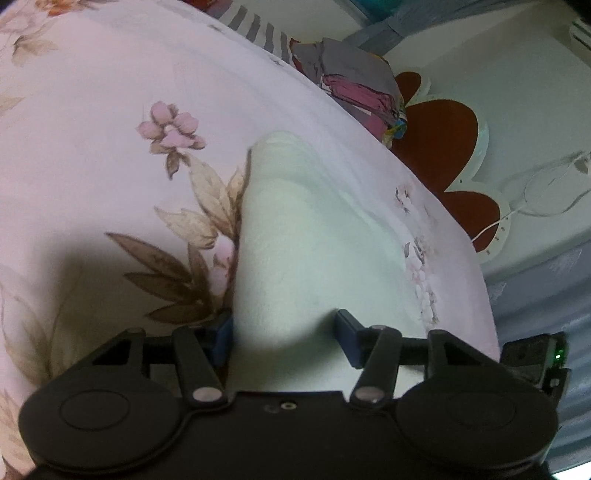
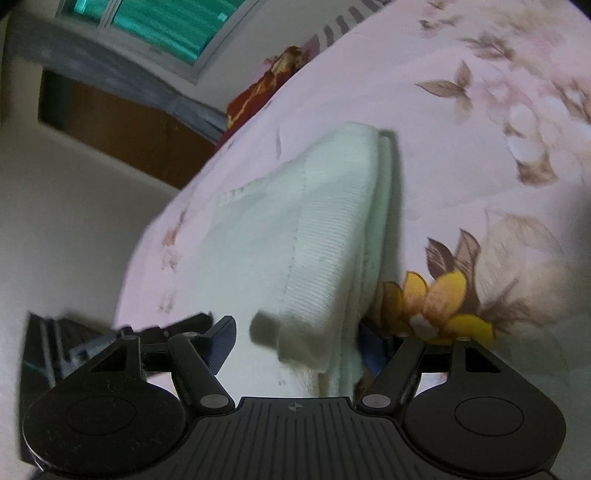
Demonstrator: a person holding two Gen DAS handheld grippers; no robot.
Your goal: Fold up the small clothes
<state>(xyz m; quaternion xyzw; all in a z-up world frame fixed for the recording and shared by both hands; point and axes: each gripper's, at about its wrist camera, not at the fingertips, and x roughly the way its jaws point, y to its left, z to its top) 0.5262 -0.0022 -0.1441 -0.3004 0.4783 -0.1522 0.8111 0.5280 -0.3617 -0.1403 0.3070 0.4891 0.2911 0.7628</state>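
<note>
A folded white ribbed garment (image 1: 295, 229) lies on the pink floral bed sheet (image 1: 110, 110) near the bed's edge. My left gripper (image 1: 285, 339) straddles its near end. Its left blue pad (image 1: 221, 339) is at the cloth's left fold and its right pad (image 1: 349, 339) stands over the cloth, with a wide gap between them. In the right wrist view the same garment (image 2: 325, 221) shows stacked layers, with a loose corner (image 2: 266, 328) between my right gripper's (image 2: 297, 345) open fingers. That gripper's left pad (image 2: 221, 339) is clear of the cloth, and its right pad (image 2: 373, 350) is half hidden behind the layers.
A pile of folded colourful clothes (image 1: 351, 85) sits at the bed's far edge. Beyond it are a red flower-shaped mat (image 1: 443, 140) and a white cable (image 1: 546, 192) on the floor. The right wrist view shows a window (image 2: 166, 22), a brown panel (image 2: 129, 140) and the bed's left edge (image 2: 147, 240).
</note>
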